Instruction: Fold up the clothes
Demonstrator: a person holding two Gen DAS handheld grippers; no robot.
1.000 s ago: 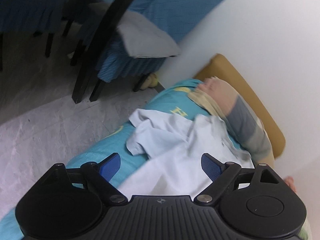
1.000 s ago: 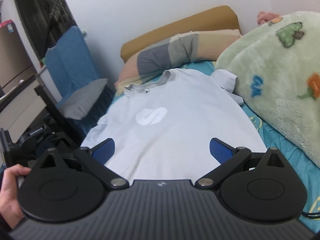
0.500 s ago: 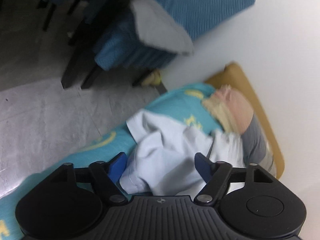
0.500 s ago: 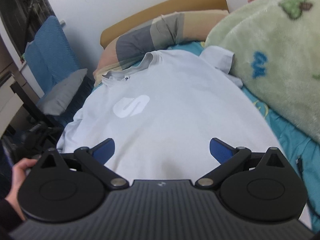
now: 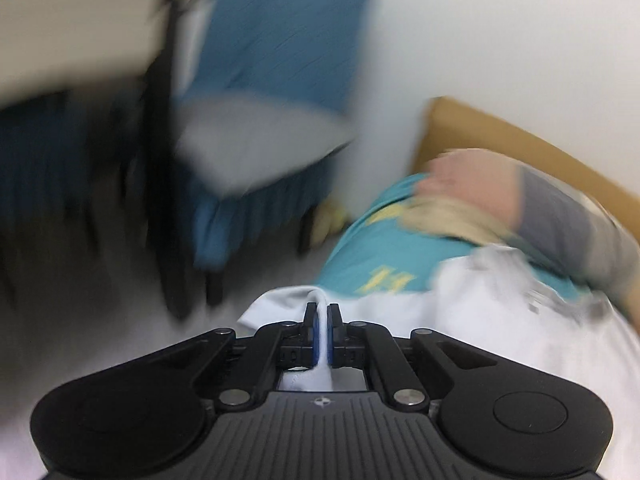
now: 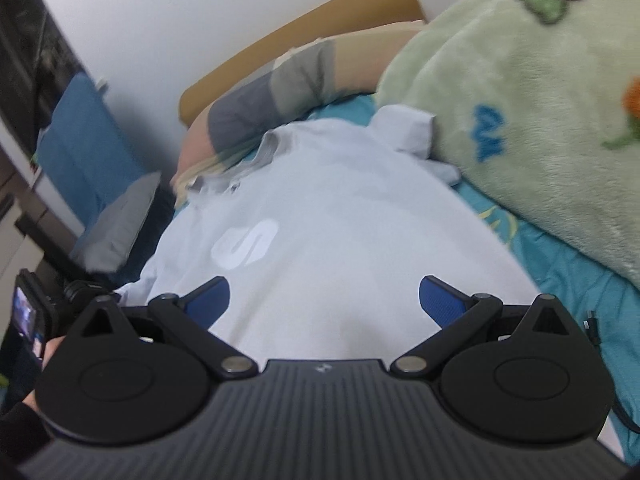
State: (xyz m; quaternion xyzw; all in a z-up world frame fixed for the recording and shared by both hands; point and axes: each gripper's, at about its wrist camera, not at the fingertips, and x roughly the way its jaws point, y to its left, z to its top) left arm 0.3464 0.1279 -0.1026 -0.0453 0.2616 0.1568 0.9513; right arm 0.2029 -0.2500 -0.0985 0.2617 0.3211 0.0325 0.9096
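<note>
One shirt (image 6: 340, 216), left gripper (image 5: 323, 326) jaws pinching its edge, right gripper (image 6: 324, 296) jaws spread

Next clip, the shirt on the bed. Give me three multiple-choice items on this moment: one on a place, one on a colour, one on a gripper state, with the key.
1. Where does the green blanket lie relative to the pale shirt in the right wrist view?
A. To its right
B. Under it
C. On the floor

2. What colour is the bed sheet?
A. Red
B. Teal with yellow marks
C. Black

3. How does the left gripper stand?
A. Wide open above the shirt
B. Shut on the pillow
C. Shut on a fold of the shirt

Key: 1 A, the blanket fills the right side beside the shirt. 2 B, teal cloth with yellow marks shows past the shirt. 3 C, pale fabric is pinched between its blue pads, while the right gripper stands open.
</note>
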